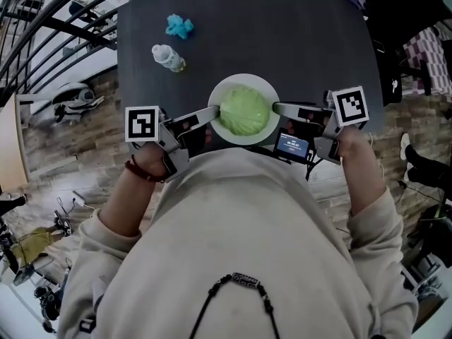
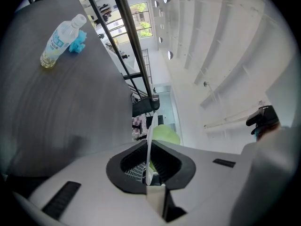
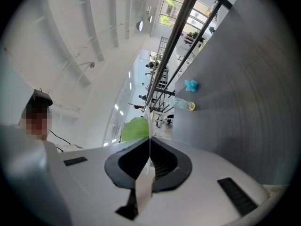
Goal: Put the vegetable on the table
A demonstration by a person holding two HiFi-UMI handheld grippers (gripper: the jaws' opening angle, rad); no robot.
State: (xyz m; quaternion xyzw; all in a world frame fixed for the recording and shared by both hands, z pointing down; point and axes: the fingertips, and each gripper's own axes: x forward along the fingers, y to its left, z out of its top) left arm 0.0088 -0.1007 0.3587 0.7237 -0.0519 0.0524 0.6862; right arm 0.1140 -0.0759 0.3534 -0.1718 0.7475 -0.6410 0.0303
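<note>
A pale green round vegetable (image 1: 244,110) lies on a white plate (image 1: 244,80), which hangs between both grippers over the near edge of the dark table (image 1: 296,34). My left gripper (image 1: 214,111) is shut on the plate's left rim and my right gripper (image 1: 277,107) on its right rim. In the left gripper view the plate (image 2: 151,135) runs edge-on into the left gripper (image 2: 149,166), with the vegetable (image 2: 167,134) behind it. The right gripper view shows the same: the plate's rim (image 3: 149,126) in the right gripper (image 3: 149,161), the vegetable (image 3: 134,128) to the left. Whether the plate touches the table I cannot tell.
A clear plastic bottle (image 1: 168,57) lies on the table's far left, with a crumpled blue thing (image 1: 179,26) beyond it. Black railings (image 1: 49,20) and wooden floor (image 1: 85,126) lie to the left, a checked cloth (image 1: 431,55) and clutter to the right.
</note>
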